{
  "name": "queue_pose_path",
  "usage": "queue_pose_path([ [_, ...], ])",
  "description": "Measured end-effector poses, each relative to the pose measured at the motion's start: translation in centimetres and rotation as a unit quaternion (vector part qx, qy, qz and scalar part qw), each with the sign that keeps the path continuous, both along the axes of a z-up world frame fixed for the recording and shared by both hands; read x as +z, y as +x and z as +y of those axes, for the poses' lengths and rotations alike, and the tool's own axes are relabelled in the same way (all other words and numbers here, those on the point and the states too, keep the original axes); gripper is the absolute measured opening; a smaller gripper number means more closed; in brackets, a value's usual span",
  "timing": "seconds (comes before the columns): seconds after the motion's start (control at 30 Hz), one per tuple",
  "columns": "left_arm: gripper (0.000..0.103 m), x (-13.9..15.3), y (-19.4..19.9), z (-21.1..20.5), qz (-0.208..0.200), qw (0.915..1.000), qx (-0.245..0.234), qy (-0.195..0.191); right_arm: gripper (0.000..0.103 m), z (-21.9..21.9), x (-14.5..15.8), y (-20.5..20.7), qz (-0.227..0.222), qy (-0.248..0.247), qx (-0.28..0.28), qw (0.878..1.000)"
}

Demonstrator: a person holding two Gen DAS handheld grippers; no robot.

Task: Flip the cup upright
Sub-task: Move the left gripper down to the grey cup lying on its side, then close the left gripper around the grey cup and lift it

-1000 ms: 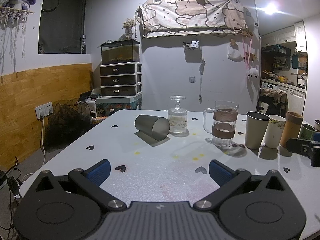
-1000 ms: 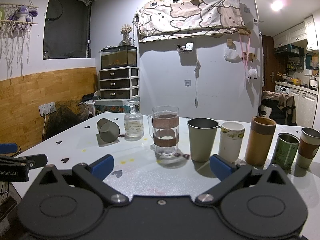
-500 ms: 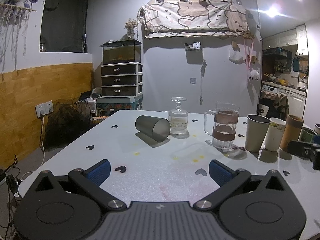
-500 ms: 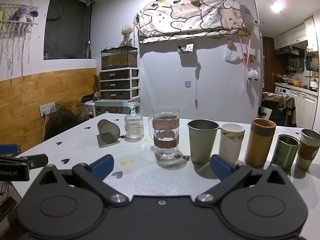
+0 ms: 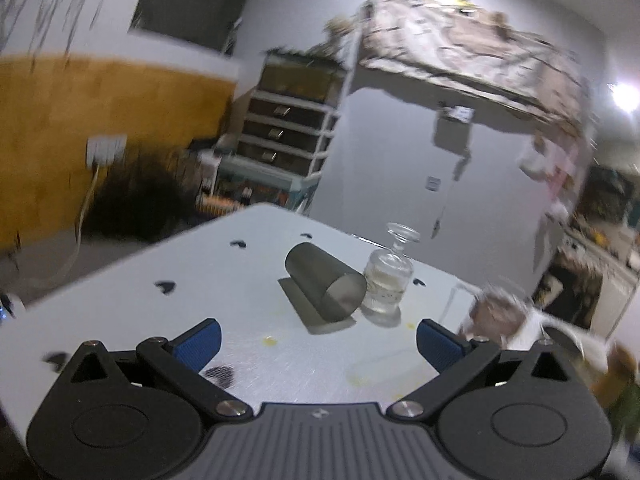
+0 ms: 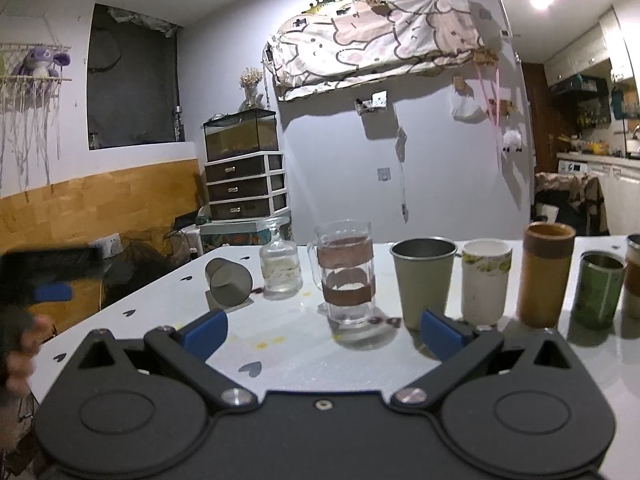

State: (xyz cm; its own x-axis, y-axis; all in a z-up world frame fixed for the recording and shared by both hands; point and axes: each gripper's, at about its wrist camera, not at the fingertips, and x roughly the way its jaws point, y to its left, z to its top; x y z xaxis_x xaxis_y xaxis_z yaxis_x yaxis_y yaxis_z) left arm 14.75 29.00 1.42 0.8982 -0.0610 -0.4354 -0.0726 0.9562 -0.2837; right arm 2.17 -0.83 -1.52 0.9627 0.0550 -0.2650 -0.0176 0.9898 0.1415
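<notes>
Metal cup on its side mid-frame on counter, touching glass bottle. Left gripper wide, empty; right gripper wide, empty.

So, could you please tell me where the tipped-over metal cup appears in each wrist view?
Left wrist: the tipped-over metal cup lies centre frame, mouth toward the camera.
Right wrist: it lies left of centre, far across the table.
Shared landmark: the small glass bottle standing just right of it.
</notes>
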Motion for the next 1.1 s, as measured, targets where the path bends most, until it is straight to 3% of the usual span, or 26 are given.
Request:
queue_pose_path([
  [0.2, 0.095, -0.7, 9.1, -0.2, 0.039, 0.9965, 0.052, -0.052, 0.103, -1.1, -1.4, 1.4, 0.01, 0.009, 0.007, 1.0],
  [0.47, 0.092, -3.2, 19.2, -2.0, 0.105, 0.9867, 0.102, -0.07, 0.103, -2.2, -3.3, 3.5, 0.028, 0.004, 0.031, 0.999],
  [0.67, 0.089, -5.6, 23.5, -2.9, 0.149, 0.9806, 0.109, -0.066, 0.103, -3.5, -3.9, 4.7, 0.04, 0.012, 0.024, 0.999],
  [0.73, 0.078, -6.3, 24.1, -2.9, 0.163, 0.979, 0.097, -0.074, 0.103, -3.8, -4.1, 5.0, 0.045, 0.016, 0.021, 0.999],
  [0.9, 0.076, -6.7, 23.3, -2.8, 0.166, 0.9804, 0.079, -0.071, 0.103, -4.2, -4.3, 5.4, 0.052, 0.031, 0.016, 0.998],
  [1.1, 0.076, -6.8, 18.4, -3.2, 0.167, 0.9845, 0.012, -0.053, 0.103, -4.8, -3.6, 4.8, 0.048, 0.054, 0.01, 0.997],
])
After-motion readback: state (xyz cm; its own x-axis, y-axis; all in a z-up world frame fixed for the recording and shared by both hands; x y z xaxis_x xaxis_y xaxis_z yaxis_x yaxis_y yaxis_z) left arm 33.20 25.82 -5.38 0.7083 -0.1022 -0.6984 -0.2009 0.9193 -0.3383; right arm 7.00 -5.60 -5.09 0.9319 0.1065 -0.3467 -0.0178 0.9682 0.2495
